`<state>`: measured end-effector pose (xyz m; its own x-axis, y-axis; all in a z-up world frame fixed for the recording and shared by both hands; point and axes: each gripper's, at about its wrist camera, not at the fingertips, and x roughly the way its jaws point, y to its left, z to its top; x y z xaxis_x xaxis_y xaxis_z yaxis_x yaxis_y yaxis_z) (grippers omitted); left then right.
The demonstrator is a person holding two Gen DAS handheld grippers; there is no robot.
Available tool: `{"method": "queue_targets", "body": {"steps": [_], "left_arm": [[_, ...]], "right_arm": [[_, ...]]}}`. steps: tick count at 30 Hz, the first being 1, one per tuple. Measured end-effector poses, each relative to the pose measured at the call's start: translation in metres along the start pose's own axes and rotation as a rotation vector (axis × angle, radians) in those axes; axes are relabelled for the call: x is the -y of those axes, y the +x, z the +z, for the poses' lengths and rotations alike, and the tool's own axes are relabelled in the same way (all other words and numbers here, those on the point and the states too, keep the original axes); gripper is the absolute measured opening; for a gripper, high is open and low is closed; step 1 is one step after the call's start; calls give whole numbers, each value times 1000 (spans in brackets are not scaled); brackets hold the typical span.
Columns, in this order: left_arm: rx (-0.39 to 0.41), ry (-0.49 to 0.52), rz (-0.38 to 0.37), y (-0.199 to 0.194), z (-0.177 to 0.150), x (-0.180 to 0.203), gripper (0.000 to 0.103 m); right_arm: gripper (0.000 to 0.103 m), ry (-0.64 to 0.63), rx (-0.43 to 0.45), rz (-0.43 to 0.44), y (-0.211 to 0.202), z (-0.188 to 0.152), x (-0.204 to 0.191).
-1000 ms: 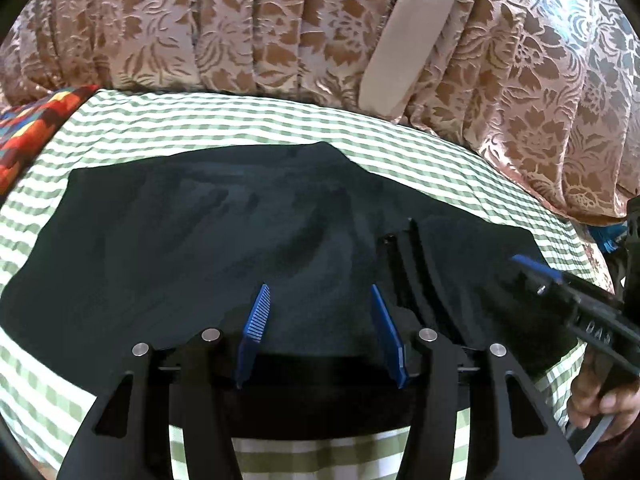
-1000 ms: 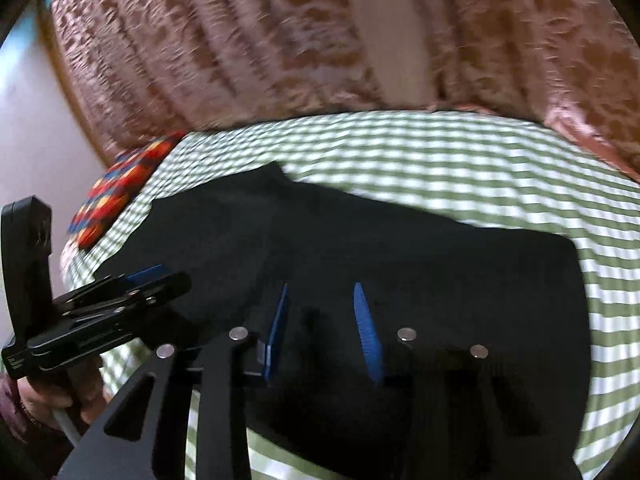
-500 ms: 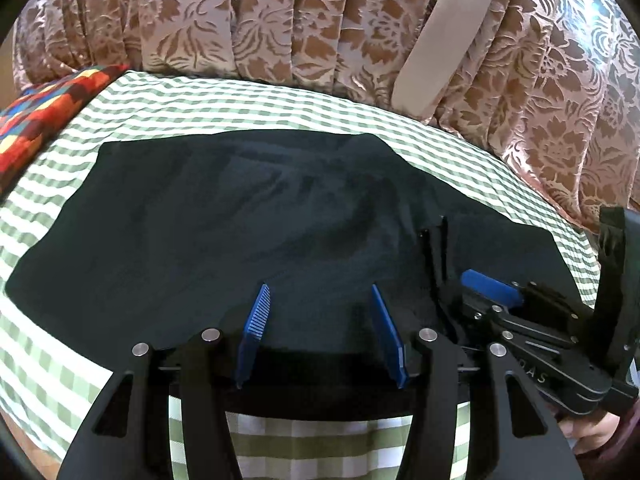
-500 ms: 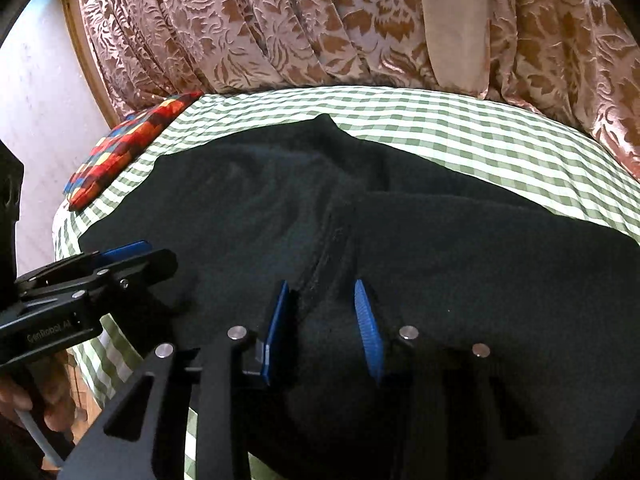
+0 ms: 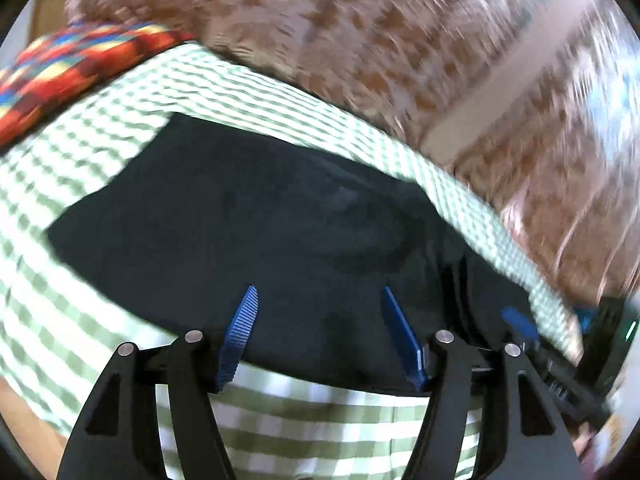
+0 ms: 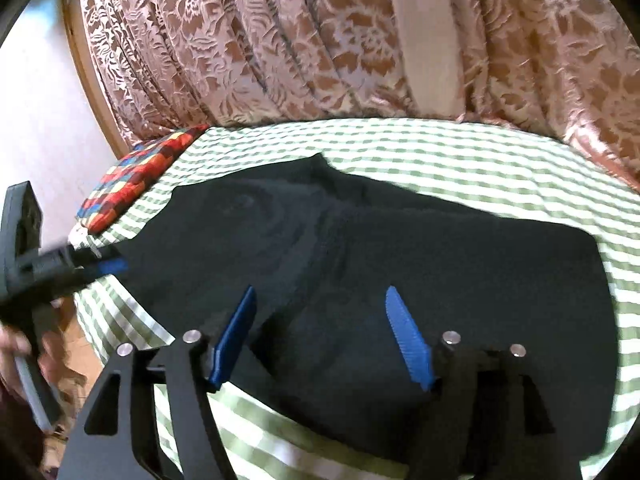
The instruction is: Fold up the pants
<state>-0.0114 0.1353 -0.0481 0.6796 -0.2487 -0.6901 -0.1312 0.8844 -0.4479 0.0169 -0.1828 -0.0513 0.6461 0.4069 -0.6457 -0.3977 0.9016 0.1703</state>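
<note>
A green-checked bed [image 6: 480, 160] stands against patterned curtains [image 6: 280, 40], with a multicoloured cushion [image 6: 136, 176] at its far left corner and bare checked cloth around the black pants [image 6: 400, 248] lying flat across it. The left gripper [image 5: 316, 312] and right gripper [image 6: 320, 312] hover over the pants' near edge, jaws opening, gripping nothing.

Each gripper is built of matte black angular struts with triangular cut-outs, pinned by round silver screw heads. The left gripper [image 5: 318, 336] and the right gripper [image 6: 320, 338] both carry slim blue ribbed pads [image 6: 408, 340] on their jaws, which are opening. A grey handle shows under the left gripper's black body.
</note>
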Motion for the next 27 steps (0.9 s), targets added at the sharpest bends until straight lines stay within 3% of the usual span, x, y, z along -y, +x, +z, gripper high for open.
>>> {"method": "queue_targets", "body": {"steps": [3, 6, 9, 11, 14, 18, 21, 23, 27], "left_arm": [[42, -177, -50, -25, 4, -45, 63], [103, -358, -25, -47, 0, -94, 63], [109, -494, 7, -51, -6, -126, 63], [81, -556, -23, -46, -9, -138, 63], [69, -596, -24, -35, -11, -143, 63], [41, -590, 0, -16, -7, -140, 63], [37, -584, 27, -4, -3, -138, 50], [38, -602, 40, 4, -2, -143, 49], [50, -605, 53, 7, -3, -147, 21]], "right_arm": [[68, 50, 26, -51, -13, -6, 22], [68, 115, 14, -104, -11, -13, 47], [69, 163, -12, -97, -4, -24, 61], [71, 128, -11, -115, -1, -27, 57], [80, 102, -15, -115, 2, -30, 52], [82, 96, -34, -111, 8, -29, 54], [89, 93, -29, -92, 9, -30, 53], [91, 81, -18, -88, 9, -32, 52], [92, 67, 12, -90, 8, -34, 50]]}}
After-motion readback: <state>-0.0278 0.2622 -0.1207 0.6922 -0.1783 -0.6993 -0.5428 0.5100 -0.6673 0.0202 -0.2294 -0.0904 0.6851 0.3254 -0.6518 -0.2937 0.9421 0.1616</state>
